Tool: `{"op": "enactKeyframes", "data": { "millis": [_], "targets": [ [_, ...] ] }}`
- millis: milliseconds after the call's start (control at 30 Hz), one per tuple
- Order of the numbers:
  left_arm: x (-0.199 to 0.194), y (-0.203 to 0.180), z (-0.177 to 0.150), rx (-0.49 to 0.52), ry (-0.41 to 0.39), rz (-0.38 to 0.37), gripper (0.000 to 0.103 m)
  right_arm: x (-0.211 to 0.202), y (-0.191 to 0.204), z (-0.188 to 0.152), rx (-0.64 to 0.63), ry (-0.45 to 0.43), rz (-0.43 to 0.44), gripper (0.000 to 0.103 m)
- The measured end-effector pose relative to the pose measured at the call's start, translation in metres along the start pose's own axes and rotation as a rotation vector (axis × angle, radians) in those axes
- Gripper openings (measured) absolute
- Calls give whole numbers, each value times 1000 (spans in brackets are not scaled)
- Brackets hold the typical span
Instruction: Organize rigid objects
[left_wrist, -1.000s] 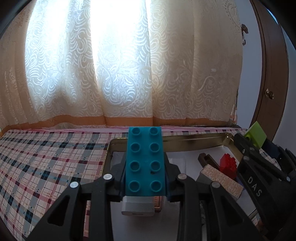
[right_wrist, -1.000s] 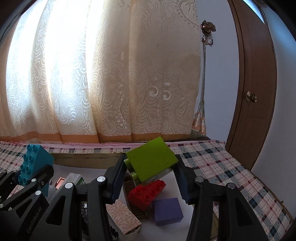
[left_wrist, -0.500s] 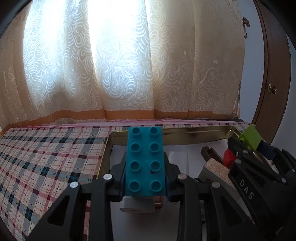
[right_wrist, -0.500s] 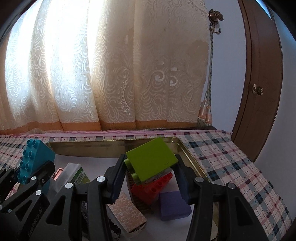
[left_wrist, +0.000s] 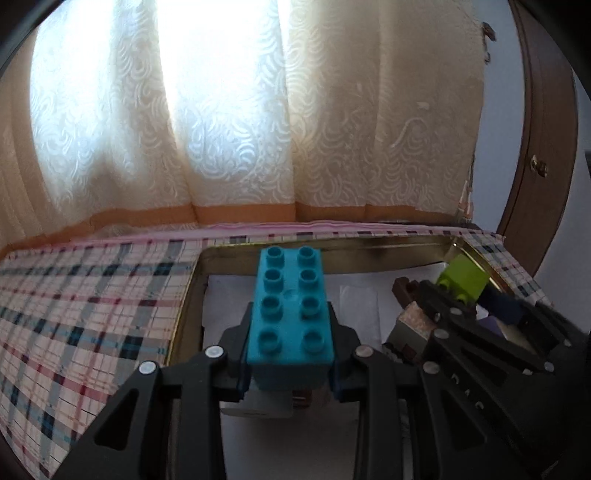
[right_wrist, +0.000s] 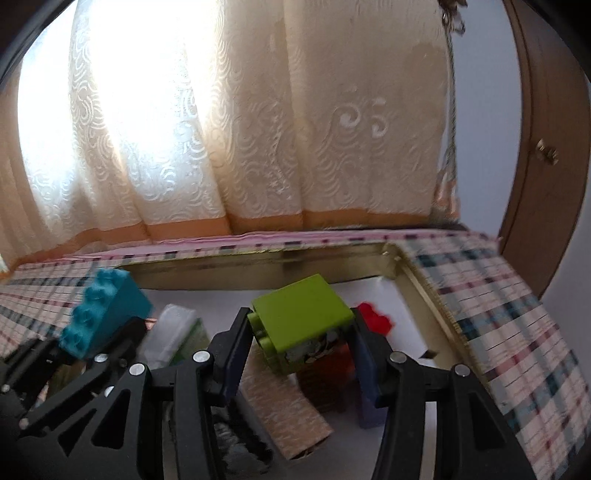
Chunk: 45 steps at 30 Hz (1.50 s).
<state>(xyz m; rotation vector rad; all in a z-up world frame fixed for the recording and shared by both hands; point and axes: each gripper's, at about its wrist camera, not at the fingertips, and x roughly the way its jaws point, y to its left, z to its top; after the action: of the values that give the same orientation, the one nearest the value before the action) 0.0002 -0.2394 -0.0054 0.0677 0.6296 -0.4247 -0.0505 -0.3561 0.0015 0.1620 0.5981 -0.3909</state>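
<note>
Over the gold-rimmed tray (left_wrist: 369, 248) on the plaid cloth (left_wrist: 92, 306), the left gripper (left_wrist: 290, 350) is clamped on a teal brick (left_wrist: 290, 306), studs up, while the right gripper (right_wrist: 301, 347) pinches a tilted green block (right_wrist: 301, 321). Both hang above a crowded pile: a red brick (right_wrist: 375, 317), a patterned box (right_wrist: 288, 410), a purple block (right_wrist: 367, 410). Lowering either piece onto that clutter could leave it leaning or sliding off, and the grippers, close together, might knock each other.

Red brick (right_wrist: 375, 319) half hidden — purple block (right_wrist: 369, 410) mostly covered.
</note>
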Motion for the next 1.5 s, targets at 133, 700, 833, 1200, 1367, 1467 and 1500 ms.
{"op": "enactKeyframes", "data": {
  "millis": [133, 700, 833, 1200, 1367, 1467, 1500],
  "targets": [
    [-3, 6, -2, -41, 5, 30, 54, 2, -4, -1, 33, 13, 18, 56],
    [-38, 21, -10, -45, -143, 41, 103, -25, -24, -2, 122, -128, 14, 88],
    [-41, 24, -11, -28, -167, 99, 103, -46, -14, -4, 49, -268, -57, 88],
    [-63, 30, -16, -6, -256, 159, 103, -65, -9, -9, 12, -374, -82, 93],
    [-68, 26, -21, 16, -257, 144, 103, -74, -6, -16, 33, -385, -99, 93],
    [-73, 27, -24, 17, -262, 141, 103, -81, 1, -21, 10, -397, -119, 93],
    [-74, 28, -25, 16, -262, 141, 103, -84, 2, -23, 2, -401, -117, 93]
  ]
}}
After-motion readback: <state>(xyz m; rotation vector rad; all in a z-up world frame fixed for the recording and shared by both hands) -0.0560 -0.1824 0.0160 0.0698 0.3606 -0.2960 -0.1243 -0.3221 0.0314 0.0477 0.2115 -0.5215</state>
